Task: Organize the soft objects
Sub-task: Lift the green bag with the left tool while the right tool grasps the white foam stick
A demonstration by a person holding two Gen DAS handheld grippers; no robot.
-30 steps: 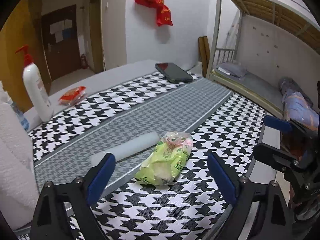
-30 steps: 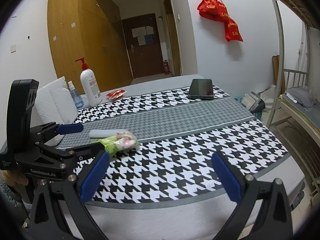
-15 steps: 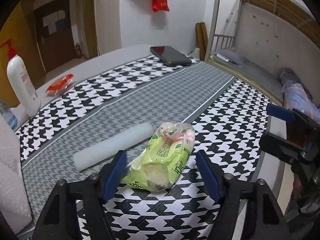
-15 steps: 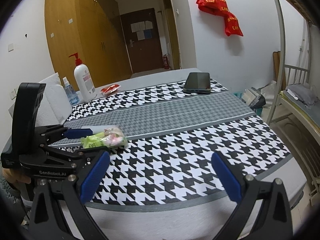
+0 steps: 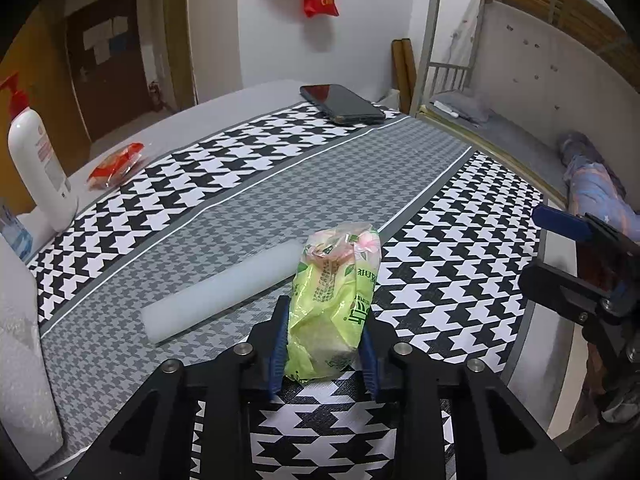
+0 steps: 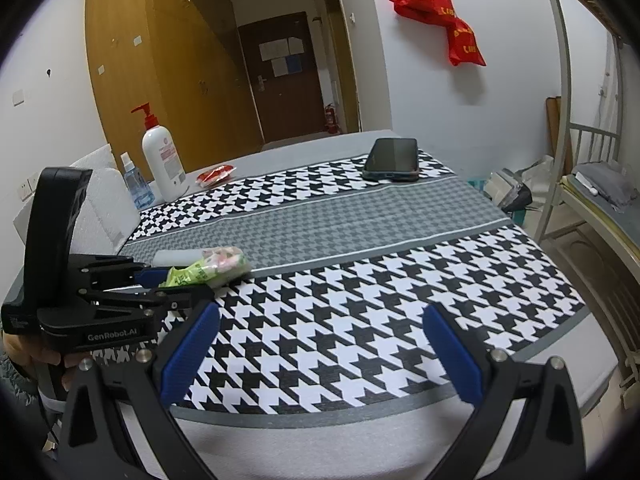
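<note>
Since the earlier frame, the left gripper point(image 5: 324, 344) is closing on the green packet point(image 5: 334, 304), gripping it. The right gripper point(image 6: 320, 352) is hanging open; next probably calls for lifting the packet gently.

White walls point(image 6: 432, 92) are closing in the room, and a red bag point(image 6: 440, 16) is hanging high on the far one. A tall wooden wardrobe point(image 6: 168, 72) is standing at far left, with a dark door point(image 6: 288, 76) beyond it carrying pinned papers. A small extinguisher point(image 6: 330, 118) is sitting by the doorway. At right a metal bunk bed point(image 5: 500, 92) is running along the wall, its slatted upper deck point(image 5: 560, 0) overhanging a grey mattress point(image 5: 520, 140) where a bundle of blue bedding point(image 5: 596, 188) is lying. Wooden boards point(image 5: 402, 72) are leaning in the corner. Even, soft light is filling the room.
</note>
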